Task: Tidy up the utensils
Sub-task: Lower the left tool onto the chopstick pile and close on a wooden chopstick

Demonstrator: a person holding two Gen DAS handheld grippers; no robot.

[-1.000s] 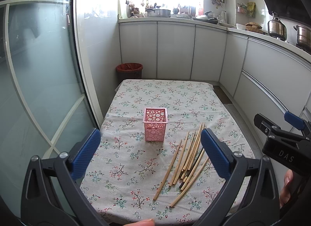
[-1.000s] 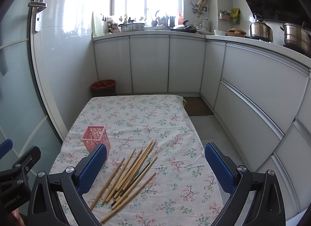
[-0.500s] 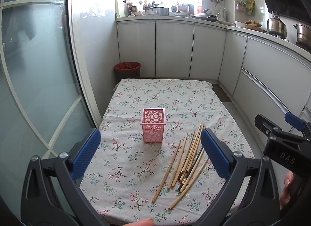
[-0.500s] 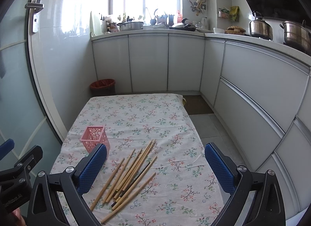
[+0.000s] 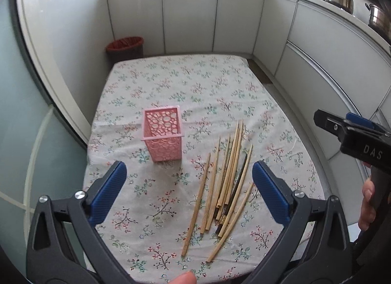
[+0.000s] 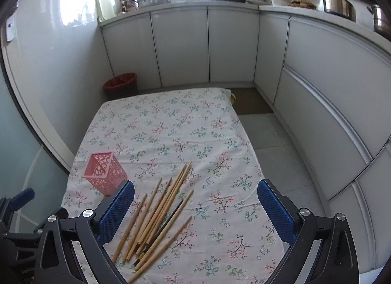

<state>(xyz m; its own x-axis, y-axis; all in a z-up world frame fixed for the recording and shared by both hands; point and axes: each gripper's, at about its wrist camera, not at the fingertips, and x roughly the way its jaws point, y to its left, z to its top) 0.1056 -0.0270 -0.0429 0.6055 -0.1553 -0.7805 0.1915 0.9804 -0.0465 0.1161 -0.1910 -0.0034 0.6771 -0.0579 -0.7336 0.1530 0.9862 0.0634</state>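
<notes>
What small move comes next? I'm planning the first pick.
Probably lower the open right hand-held gripper onto the loose wooden chopsticks. They lie flat on the floral tablecloth, and the pink perforated plastic holder stands empty.

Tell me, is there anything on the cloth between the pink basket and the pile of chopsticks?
Nothing: in the left wrist view, only bare flowered tablecloth separates the pink basket from the chopsticks. The right wrist view shows the same gap.
</notes>
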